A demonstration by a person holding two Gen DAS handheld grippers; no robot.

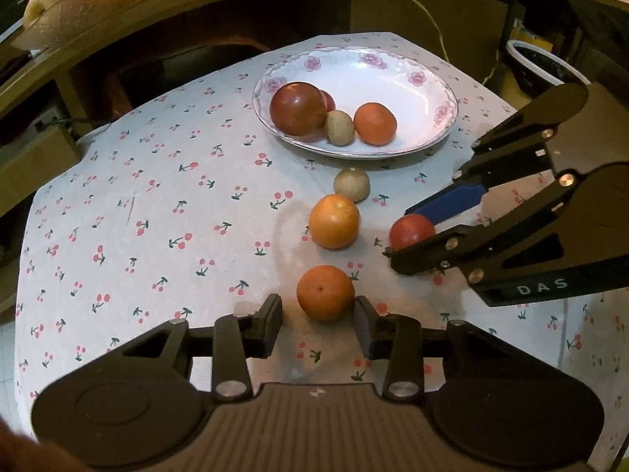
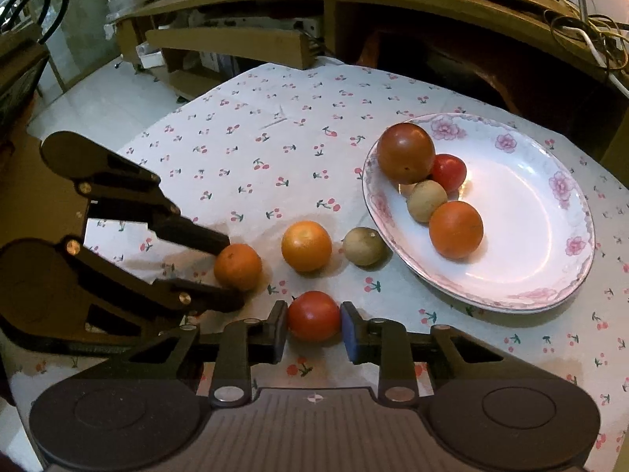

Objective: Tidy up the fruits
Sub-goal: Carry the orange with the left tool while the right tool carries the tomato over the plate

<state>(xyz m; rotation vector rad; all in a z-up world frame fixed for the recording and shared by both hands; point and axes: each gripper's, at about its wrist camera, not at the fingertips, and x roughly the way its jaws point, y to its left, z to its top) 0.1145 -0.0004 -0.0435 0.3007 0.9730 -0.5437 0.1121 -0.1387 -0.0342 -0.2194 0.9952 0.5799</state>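
Your right tool [image 2: 313, 324] has its pads against both sides of the small red fruit [image 2: 313, 316], which sits on the table near the edge closest to you; that looks like a grip. Your left tool [image 1: 319, 320] stands narrow around the nearest orange [image 1: 325, 293], but there is a gap on the left pad's side, so it is not clamped yet.

The red fruit looks smooth, glossy and light, probably with thin skin and soft flesh. Hold it across its widest part, as you have it, and squeeze no harder than needed, or it may bruise or squirt out. The orange should be firmer and its dimpled peel less slippery; take it across its middle too, pads level, since a round fruit rolls away from a high or lopsided pinch.

A second orange [image 1: 334, 221] and a small greenish-brown fruit [image 1: 352, 185] lie in a line toward the flowered plate [image 1: 416, 67], which already holds four fruits at the far side of the table.
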